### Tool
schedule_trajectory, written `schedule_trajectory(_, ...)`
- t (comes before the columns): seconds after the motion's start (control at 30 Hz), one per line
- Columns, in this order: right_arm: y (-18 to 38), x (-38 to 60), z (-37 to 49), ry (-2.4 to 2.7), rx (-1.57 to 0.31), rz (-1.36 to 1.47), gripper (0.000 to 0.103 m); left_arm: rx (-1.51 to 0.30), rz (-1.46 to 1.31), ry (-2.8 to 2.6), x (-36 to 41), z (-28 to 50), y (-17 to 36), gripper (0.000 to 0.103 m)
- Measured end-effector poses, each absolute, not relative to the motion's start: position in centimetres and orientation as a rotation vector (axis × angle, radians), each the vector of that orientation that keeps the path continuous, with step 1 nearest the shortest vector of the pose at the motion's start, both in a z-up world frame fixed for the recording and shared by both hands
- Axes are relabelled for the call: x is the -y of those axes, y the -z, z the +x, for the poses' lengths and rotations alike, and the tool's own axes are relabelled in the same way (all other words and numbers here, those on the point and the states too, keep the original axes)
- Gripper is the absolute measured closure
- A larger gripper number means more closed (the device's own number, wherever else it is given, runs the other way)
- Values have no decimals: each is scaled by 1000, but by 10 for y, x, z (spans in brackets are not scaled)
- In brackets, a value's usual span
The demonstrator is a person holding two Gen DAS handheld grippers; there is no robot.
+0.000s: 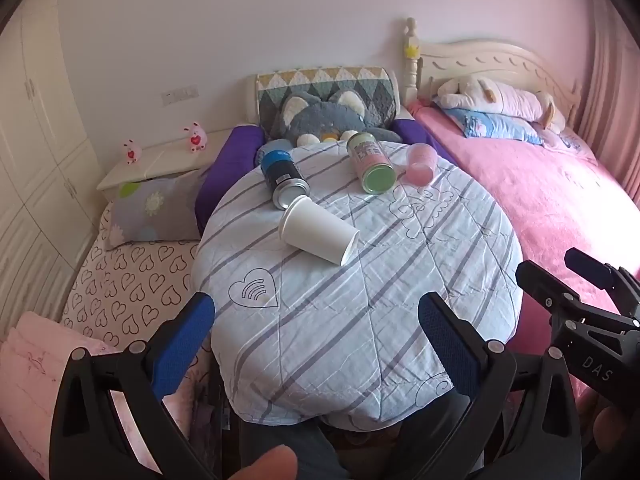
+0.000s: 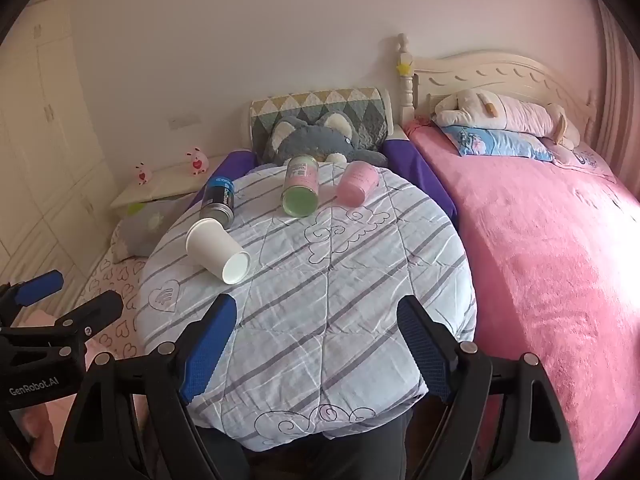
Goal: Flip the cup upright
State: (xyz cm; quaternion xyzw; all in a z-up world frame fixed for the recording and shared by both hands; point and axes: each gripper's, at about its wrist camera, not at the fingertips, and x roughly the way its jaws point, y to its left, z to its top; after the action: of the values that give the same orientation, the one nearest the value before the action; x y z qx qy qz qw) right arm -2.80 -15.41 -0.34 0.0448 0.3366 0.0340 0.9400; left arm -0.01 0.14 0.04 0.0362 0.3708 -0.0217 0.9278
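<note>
The white paper cup (image 1: 318,236) lies on its side on the striped quilted tabletop (image 1: 360,320), its rim toward the blue can (image 1: 282,176) that it touches or nearly touches, and its closed base toward you. Further from the cup, beyond it, lie a green-ended can (image 1: 370,162) and a pink cup (image 1: 420,164), also tipped over. Your left gripper (image 1: 316,344) and right gripper (image 2: 316,352) both hang short of the cup, spread wide, holding nothing. Take the cup across its mid-wall, lightly, since paper probably crushes. Lift it clear of the blue can before rotating, so the can is not set rolling.
</note>
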Motion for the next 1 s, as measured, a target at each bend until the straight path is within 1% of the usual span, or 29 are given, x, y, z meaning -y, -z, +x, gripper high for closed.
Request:
schedule_trajectory(0.17, 3, 155, -29, -77, -690, 96, 19, -739, 51, 19, -12, -11, -3, 0)
schedule_trajectory(0.4, -11, 147, -21, -81, -691, 78, 19, -769, 46, 9, -16, -2, -6, 0)
schedule_trajectory(0.47, -4, 138, -18, -82, -693, 54, 19, -764, 50, 6, -16, -2, -6, 0)
schedule_trajectory(1.0, -8, 137, -20, -83, -686, 45, 19, -758, 46, 6, -20, -2, -10, 0)
